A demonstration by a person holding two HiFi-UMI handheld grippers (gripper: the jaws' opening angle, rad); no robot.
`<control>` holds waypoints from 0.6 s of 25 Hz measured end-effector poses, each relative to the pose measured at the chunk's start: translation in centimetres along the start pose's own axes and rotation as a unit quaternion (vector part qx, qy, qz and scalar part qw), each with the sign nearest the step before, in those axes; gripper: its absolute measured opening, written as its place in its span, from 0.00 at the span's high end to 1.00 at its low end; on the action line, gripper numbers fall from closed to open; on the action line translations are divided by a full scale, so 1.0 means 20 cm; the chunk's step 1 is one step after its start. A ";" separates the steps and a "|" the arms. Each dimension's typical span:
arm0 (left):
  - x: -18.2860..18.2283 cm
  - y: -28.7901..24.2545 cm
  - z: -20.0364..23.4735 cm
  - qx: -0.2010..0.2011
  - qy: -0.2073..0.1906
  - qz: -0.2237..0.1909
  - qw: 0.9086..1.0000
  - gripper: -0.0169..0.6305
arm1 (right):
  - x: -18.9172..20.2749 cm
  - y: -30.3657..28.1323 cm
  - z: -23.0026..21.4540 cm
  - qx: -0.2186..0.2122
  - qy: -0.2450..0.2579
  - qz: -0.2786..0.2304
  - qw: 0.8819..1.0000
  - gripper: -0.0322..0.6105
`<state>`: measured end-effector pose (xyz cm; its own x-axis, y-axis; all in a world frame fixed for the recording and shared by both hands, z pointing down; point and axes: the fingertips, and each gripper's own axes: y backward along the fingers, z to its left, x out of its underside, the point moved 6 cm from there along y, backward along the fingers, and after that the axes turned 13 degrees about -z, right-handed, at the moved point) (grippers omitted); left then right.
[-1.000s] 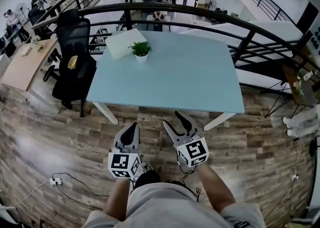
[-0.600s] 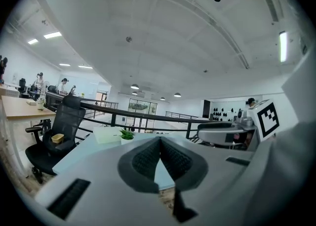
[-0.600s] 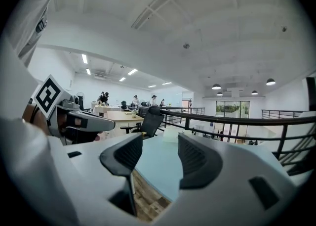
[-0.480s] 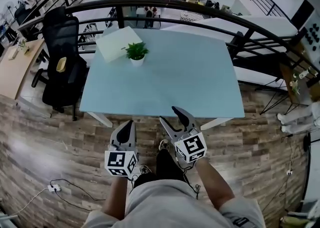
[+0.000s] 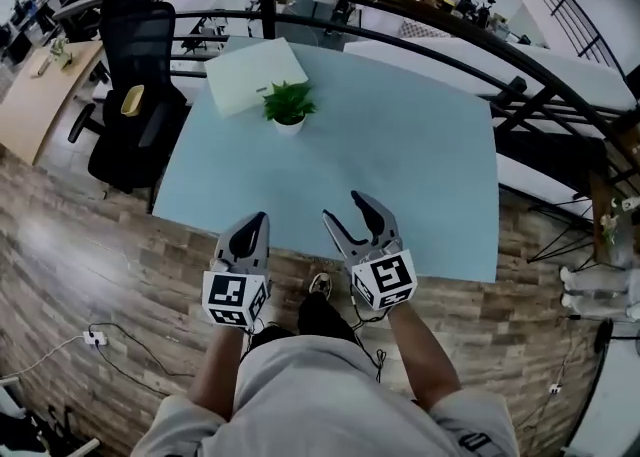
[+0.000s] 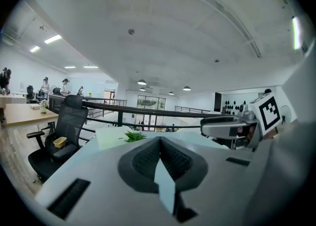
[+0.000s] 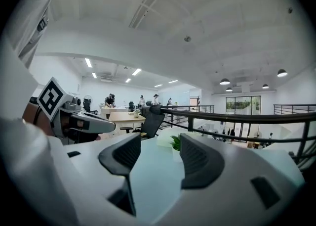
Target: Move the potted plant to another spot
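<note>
pale blue desk (image 5: pixel 400 165) on a wood-plank floor (image 5: pixel 90 245), with a dark curved railing (image 5: pixel 420 15) past its far edge and a black office chair (image 5: pixel 135 95) off its left edge. the potted plant (image 5: pixel 288 108), green leaves in a small white pot, stands upright near the far left corner, just beside a flat white board (image 5: pixel 255 75). both claws hang at the desk's near edge, well apart from the plant. the left claw (image 5: pixel 256 219) is closed tight, with nothing in it. the right claw (image 5: pixel 345 210) has just been opening; its jaws stand apart, empty. black-and-white square markers (image 5: pixel 235 297) cover their cubes.
</note>
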<state>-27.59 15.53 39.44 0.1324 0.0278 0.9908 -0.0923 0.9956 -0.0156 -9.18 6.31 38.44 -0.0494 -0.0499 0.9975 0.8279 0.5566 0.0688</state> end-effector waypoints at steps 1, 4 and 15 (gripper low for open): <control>0.01 -0.05 0.00 -0.006 0.001 0.005 1.000 0.95 | 0.01 -0.03 -0.05 -0.004 -0.003 0.001 1.000 0.56; 0.07 -0.16 0.01 -0.023 0.004 0.020 1.000 0.95 | 0.09 -0.10 -0.15 -0.022 -0.012 0.011 1.000 0.55; 0.28 -0.34 0.07 -0.069 0.024 0.073 0.995 0.95 | 0.43 -0.26 -0.28 -0.055 -0.051 0.066 0.995 0.49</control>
<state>-27.65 8.68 45.26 0.1746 0.1734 0.9693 0.0229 0.9834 -0.1800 -10.75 -1.52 46.64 0.0129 0.1052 0.9944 0.8871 0.4576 -0.0599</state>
